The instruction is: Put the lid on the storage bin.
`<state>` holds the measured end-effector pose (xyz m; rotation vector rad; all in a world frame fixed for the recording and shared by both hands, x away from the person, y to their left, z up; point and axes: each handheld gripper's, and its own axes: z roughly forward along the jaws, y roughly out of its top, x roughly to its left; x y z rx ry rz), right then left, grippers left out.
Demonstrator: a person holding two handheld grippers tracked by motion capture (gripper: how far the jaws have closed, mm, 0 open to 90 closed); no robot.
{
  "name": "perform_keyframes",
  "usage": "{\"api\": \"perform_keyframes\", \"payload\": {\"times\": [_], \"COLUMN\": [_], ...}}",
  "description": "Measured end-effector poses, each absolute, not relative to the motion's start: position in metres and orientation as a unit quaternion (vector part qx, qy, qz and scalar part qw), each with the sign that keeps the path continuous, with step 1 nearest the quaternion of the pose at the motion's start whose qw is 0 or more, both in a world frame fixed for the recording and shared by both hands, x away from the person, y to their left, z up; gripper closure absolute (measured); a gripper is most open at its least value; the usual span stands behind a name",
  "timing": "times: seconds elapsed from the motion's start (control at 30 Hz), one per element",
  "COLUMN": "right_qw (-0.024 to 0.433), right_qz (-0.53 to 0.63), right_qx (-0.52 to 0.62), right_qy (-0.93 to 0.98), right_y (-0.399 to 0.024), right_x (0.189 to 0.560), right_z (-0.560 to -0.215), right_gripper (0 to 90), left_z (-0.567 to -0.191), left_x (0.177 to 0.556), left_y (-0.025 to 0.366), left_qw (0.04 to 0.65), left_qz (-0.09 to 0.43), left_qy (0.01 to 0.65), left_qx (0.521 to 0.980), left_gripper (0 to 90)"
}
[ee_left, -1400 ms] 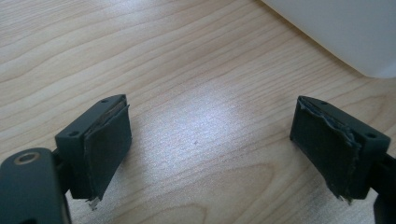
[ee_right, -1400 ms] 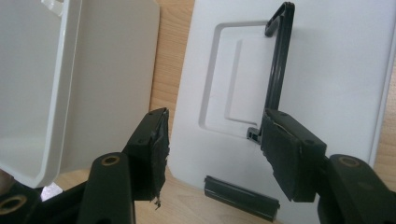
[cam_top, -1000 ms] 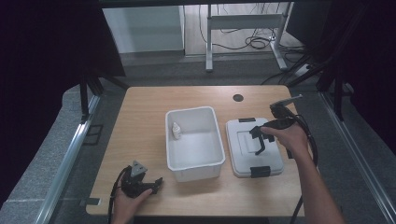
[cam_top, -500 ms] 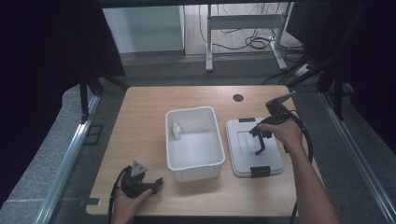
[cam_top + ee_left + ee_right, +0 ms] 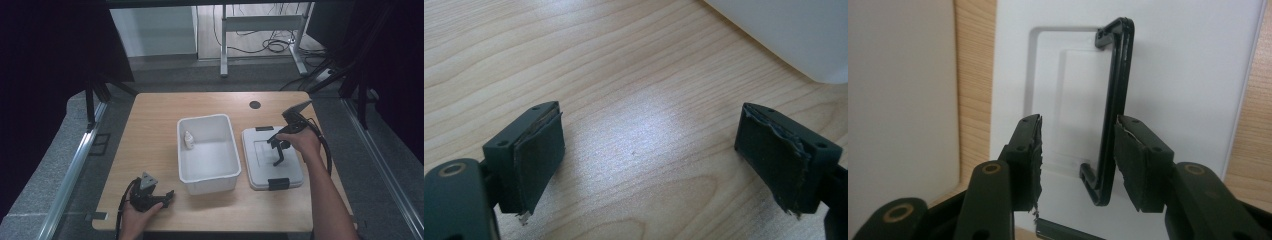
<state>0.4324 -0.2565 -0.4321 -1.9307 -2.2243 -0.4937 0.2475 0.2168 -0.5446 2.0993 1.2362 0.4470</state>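
Note:
A white lid (image 5: 295,172) (image 5: 1188,65) with a thin black handle (image 5: 1120,75) lies flat on the table, right of the white bin (image 5: 210,185). My right gripper (image 5: 277,152) (image 5: 1078,125) points down over the lid with the raised handle between its jaws. The jaws have just been closing. The handle stands close against the right pad, and a wide gap is left to the other pad (image 5: 1033,150). A small white bottle (image 5: 188,140) stands inside the bin at its left wall. My left gripper (image 5: 167,196) (image 5: 649,130) rests open on the bare wood near the front left edge.
The lid carries black latches at its far end (image 5: 264,128) and near end (image 5: 279,183). The bin's wall (image 5: 898,100) stands just left of the right gripper, and a corner of the bin (image 5: 794,35) lies ahead of the left gripper. A dark cable hole (image 5: 255,105) sits at the table's back.
The right gripper has come down a little onto the lid and its jaws have narrowed around the handle. The left gripper has not moved.

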Motion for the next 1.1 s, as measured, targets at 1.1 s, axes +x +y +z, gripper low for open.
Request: {"api": "perform_keyframes", "payload": {"times": [1.1], "right_qw": [0.108], "right_qz": [-0.140], "right_qx": [-0.675], "right_qy": [-0.717], "right_y": [-0.259], "right_x": [0.443], "right_z": [-0.452], "right_gripper": [85.3], "left_z": [-0.545], "left_x": [0.248], "left_y": [0.217], "left_qw": [0.326], "left_qz": [0.171], "left_qy": [0.472], "left_qx": [0.801], "left_gripper": [12.3]}}
